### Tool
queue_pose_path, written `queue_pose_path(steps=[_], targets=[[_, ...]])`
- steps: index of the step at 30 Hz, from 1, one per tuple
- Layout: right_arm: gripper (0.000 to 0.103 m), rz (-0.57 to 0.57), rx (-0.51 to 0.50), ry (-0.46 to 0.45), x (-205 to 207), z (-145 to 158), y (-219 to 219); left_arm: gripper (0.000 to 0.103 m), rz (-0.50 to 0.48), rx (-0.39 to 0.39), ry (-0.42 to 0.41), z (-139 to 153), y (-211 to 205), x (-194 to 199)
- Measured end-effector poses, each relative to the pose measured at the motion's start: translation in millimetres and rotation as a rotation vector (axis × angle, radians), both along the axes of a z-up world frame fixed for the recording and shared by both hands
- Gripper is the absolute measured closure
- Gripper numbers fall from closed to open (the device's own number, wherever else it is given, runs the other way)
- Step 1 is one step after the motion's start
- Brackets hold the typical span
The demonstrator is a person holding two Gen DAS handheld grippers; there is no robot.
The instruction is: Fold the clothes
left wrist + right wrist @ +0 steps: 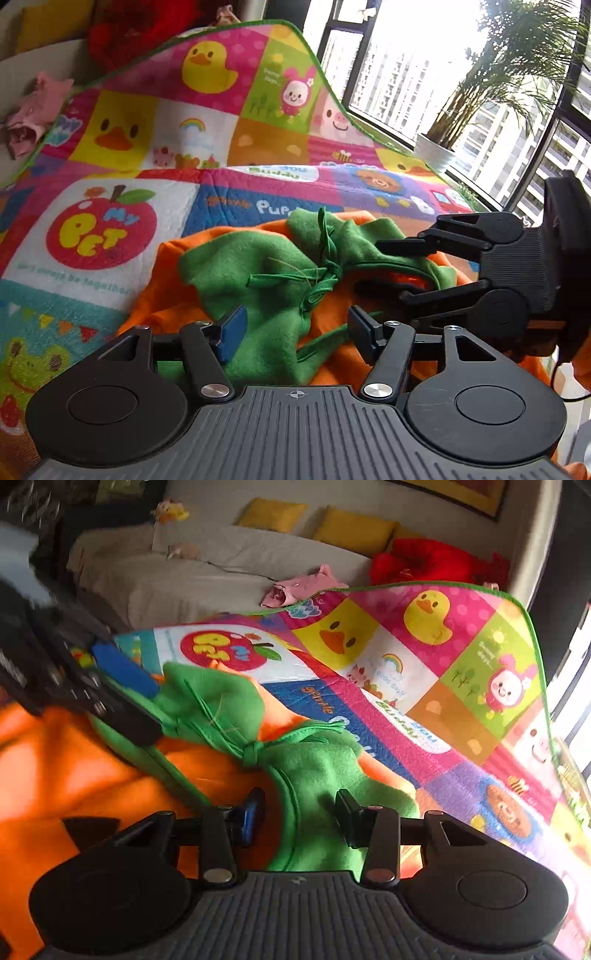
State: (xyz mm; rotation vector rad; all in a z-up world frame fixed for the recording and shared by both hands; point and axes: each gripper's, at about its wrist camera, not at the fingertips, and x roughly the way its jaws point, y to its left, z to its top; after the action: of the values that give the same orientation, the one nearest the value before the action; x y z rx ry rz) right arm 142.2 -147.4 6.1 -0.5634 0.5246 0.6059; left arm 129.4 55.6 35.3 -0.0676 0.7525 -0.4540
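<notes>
An orange garment with a green hood and a knotted green drawstring lies bunched on a colourful play mat. My left gripper is open just over the hood, with green fabric between its blue pads. From the right, my right gripper reaches in side-on with the hood's rim between its spread fingers. In the right wrist view my right gripper is open astride the green hood, next to the orange garment. My left gripper is at the upper left over the hood.
The play mat's far edge is raised and curled. Behind it stands a beige sofa with yellow cushions, a red bundle and a pink garment. A window and a potted palm are on the right.
</notes>
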Motion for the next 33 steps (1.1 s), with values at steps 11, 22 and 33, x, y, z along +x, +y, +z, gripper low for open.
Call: queue_pose_path(steps=[11, 22, 33], targets=[[0.048, -0.234, 0.113, 0.033, 157, 48, 18, 0.026, -0.028, -0.081, 0.002, -7, -17, 26], [0.029, -0.072, 0.119, -0.025, 112, 73, -4, 0.029, 0.174, -0.118, 0.095, -35, 5, 136], [0.017, -0.026, 0.04, 0.065, 126, 44, -14, 0.026, 0.028, -0.163, 0.08, -17, 2, 100]])
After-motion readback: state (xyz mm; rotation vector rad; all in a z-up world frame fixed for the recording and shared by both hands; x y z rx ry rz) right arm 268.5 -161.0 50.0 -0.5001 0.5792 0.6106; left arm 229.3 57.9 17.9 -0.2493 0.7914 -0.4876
